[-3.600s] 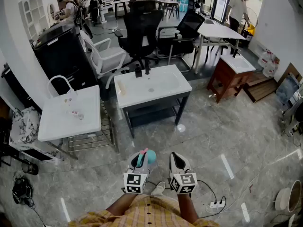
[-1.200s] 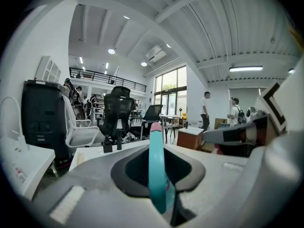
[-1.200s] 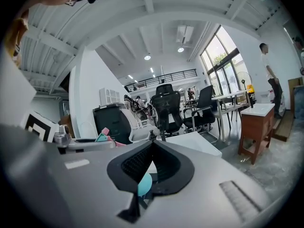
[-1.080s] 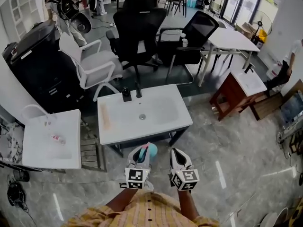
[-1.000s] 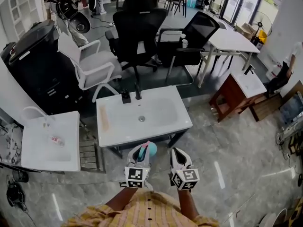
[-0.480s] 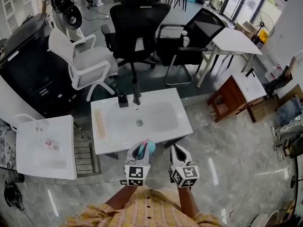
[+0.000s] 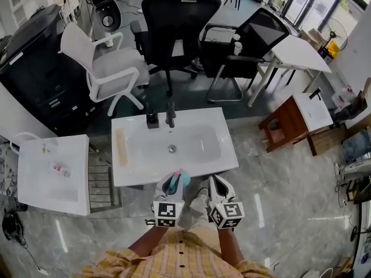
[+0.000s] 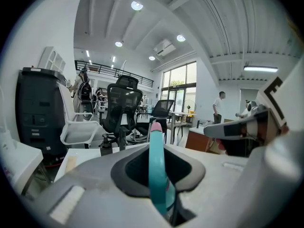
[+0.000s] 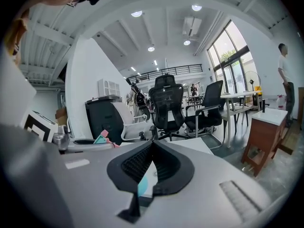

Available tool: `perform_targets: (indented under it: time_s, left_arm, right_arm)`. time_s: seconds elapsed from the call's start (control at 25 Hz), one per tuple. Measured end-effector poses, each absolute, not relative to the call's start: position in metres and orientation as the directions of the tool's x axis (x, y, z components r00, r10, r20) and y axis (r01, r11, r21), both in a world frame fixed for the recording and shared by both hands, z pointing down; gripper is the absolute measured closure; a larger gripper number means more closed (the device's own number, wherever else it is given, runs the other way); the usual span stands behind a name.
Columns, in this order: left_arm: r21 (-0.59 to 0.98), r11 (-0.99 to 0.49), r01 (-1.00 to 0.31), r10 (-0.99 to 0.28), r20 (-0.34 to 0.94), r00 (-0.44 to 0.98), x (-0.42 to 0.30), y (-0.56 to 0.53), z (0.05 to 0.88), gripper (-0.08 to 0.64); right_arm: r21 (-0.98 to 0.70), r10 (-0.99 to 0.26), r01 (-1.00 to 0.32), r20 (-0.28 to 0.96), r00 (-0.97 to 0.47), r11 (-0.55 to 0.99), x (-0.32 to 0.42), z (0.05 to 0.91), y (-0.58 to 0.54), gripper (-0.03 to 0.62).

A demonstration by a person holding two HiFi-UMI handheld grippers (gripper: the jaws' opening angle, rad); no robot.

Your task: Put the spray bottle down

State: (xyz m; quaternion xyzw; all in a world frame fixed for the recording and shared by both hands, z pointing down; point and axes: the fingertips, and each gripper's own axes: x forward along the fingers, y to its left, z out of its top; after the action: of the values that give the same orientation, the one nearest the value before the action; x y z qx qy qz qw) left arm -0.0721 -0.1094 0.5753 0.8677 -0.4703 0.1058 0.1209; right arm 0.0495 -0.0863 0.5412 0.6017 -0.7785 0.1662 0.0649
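Glossy grey marbled floor [image 7: 278,172] fills a large open room, with a white rectangular washbasin stand [image 7: 229,155] in the middle of it. At the stand's far edge are a black tap [image 7: 170,113] and a black dispenser [image 7: 152,119], and a pale beige strip [image 7: 120,147] lies along its left edge. Beyond it are black mesh office chairs [image 7: 174,22] and a white chair [image 7: 107,68]. A second white basin stand [image 7: 35,196] is off to the left, and a small brown wooden vanity [image 7: 277,133] is to the right.

The left gripper [image 7: 172,185] has its fingers closed on a teal plastic spray bottle [image 7: 183,180] with a pink tip, seen over the near edge of the washbasin stand. The right gripper [image 7: 217,185], just beside it, has its fingers together with nothing between them.

Only the head view shows the floor and the person's yellow checked shirt [image 7: 174,259]. Only the gripper views show the white ceiling with round lights [image 8: 137,5], the tall windows [image 8: 180,87] and a person standing [image 8: 218,109] near them.
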Motion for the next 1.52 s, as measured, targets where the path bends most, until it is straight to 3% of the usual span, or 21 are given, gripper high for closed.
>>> perform_targets:
  time_s: [0.8, 1.52]
  left_arm:
    - [0.025, -0.381, -0.924, -0.873, 0.319, 0.368, 0.01, -0.239, 0.574, 0.5]
    - [-0.001, -0.229, -0.973, -0.916, 0.338, 0.215, 0.025, -0.32, 0.598, 0.5]
  right_arm:
    - [-0.23, -0.837, -0.87, 0.253, -0.486, 0.436, 0.121, 0.548, -0.241, 0.594]
    - [-0.276, -0.758, -0.796, 0.255, -0.601, 0.538, 0.148, 0.579, -0.312, 0.594]
